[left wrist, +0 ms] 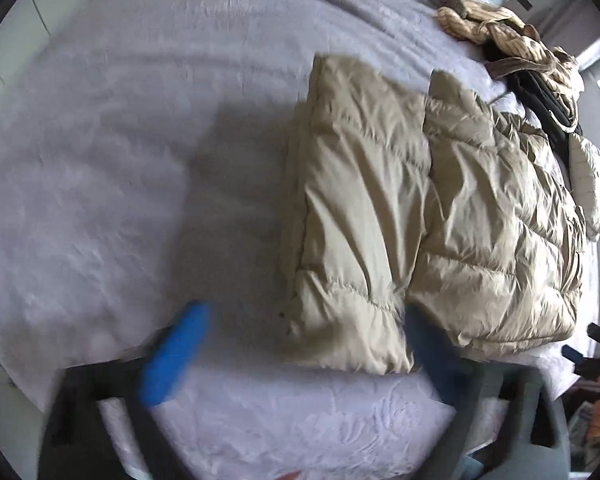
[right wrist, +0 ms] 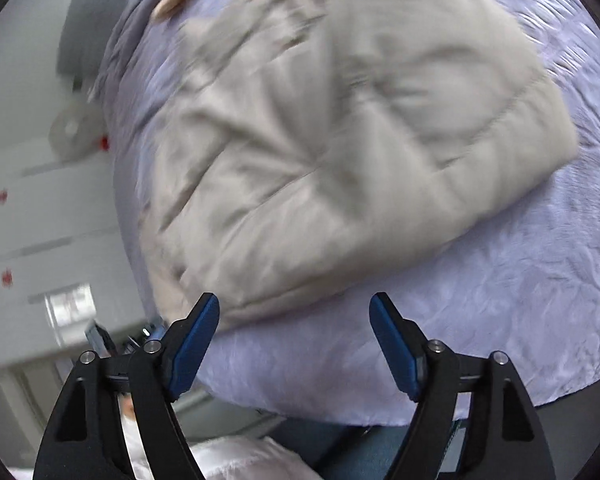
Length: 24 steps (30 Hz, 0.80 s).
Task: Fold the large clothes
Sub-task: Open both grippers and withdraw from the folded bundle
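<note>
A beige quilted puffer jacket (left wrist: 420,208) lies folded into a thick bundle on the lavender bedspread (left wrist: 120,160), right of centre in the left wrist view. My left gripper (left wrist: 304,340) is open and empty, its blue fingers (left wrist: 172,360) just short of the jacket's near edge. In the right wrist view the same jacket (right wrist: 320,132) fills the upper middle, blurred. My right gripper (right wrist: 294,320) is open and empty above the bedspread (right wrist: 500,300), its left finger (right wrist: 194,344) by the jacket's near hem.
A heap of tan and dark clothes (left wrist: 512,48) lies at the bed's far right corner. White drawers (right wrist: 32,216) stand beyond the bed's left edge in the right wrist view. The bed's near edge (right wrist: 380,420) is close under my right gripper.
</note>
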Motion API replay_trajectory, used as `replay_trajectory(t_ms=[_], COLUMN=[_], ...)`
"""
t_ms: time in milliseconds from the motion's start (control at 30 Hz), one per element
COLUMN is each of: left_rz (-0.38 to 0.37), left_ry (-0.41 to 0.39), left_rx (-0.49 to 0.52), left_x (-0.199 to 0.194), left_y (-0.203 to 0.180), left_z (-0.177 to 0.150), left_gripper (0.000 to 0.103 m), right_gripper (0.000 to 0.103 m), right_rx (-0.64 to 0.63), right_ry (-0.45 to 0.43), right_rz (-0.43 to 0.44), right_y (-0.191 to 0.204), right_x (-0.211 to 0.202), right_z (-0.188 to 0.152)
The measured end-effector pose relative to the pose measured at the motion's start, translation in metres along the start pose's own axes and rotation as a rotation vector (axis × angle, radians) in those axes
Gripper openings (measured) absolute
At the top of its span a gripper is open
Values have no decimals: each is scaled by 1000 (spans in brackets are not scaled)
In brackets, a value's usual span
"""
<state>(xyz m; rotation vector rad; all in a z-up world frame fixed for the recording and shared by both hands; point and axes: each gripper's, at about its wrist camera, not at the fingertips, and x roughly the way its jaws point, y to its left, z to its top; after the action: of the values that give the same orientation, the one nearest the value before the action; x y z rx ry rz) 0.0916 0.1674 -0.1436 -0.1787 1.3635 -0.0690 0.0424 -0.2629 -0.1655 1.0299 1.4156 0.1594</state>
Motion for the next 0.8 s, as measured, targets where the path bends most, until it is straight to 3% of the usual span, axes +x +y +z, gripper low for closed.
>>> replay_trajectory(t_ms=[200, 267, 367, 400, 600, 800], left_rz=[35, 21, 1, -7, -138, -311], left_ry=[-29, -30, -14, -7, 63, 149], left_rx=[44, 43, 37, 31, 15, 20], left_x=[-1, 4, 18, 23, 52, 86], left_y=[2, 1, 2, 1, 16, 26], left_z=[16, 25, 38, 41, 66, 87], left_gripper=[103, 103, 103, 103, 103, 103], right_gripper=[82, 93, 94, 102, 103, 103], right_rx=[-124, -167, -246, -269, -370, -380], right_ry=[9, -5, -32, -35, 3, -26], right_rz=[-30, -77, -144, -161, -264, -286], right_y=[50, 51, 69, 72, 103, 120], right_x=[11, 20, 35, 41, 73, 85], right_z=[4, 13, 18, 22, 22, 39])
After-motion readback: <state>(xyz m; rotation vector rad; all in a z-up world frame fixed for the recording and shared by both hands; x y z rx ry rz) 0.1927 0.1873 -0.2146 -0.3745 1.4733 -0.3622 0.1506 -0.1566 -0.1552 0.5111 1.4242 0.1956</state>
